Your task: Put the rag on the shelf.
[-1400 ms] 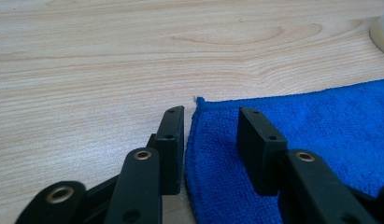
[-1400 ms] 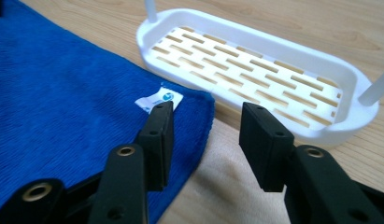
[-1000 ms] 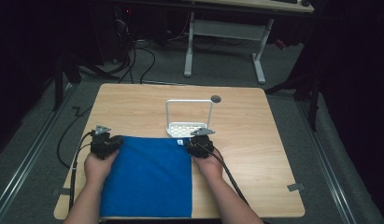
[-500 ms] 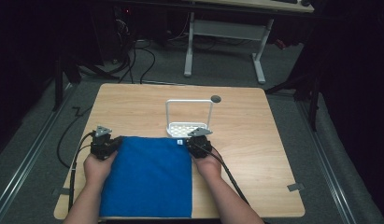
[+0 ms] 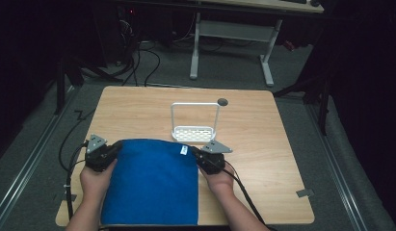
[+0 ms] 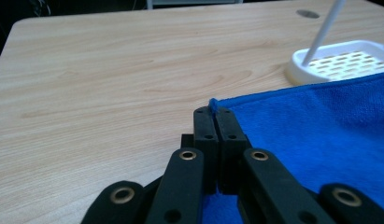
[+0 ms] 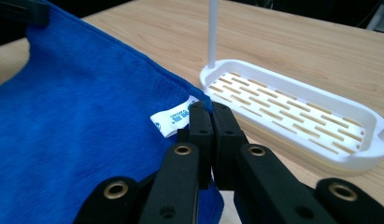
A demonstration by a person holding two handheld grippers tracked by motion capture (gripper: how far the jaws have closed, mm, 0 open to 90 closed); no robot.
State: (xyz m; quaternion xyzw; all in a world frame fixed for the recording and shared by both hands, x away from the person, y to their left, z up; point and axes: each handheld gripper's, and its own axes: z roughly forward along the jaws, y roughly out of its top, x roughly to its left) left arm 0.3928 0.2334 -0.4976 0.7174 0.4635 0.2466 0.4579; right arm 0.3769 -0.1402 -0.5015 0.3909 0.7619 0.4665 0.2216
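A blue towel (image 5: 152, 183) lies spread on the wooden table (image 5: 263, 134), reaching to its front edge. My left gripper (image 5: 111, 150) is shut on the towel's far left corner; in the left gripper view the jaws pinch that blue corner (image 6: 212, 105) between them, having just closed. My right gripper (image 5: 198, 155) is shut on the far right corner beside the white label (image 7: 173, 117), its jaws also just closed on the towel (image 7: 77, 126). Both held corners are lifted a little off the table, and the far edge bows up between them.
A white slotted tray with a tall wire handle (image 5: 194, 130) stands just beyond the towel's far edge, close to my right gripper (image 7: 212, 108). A round hole (image 5: 222, 101) sits in the table behind it. Cables trail off the table's left side.
Both grippers closed on the towel's far corners and moved toward the person, raising the corners. The towel's far edge now curves upward instead of lying flat.
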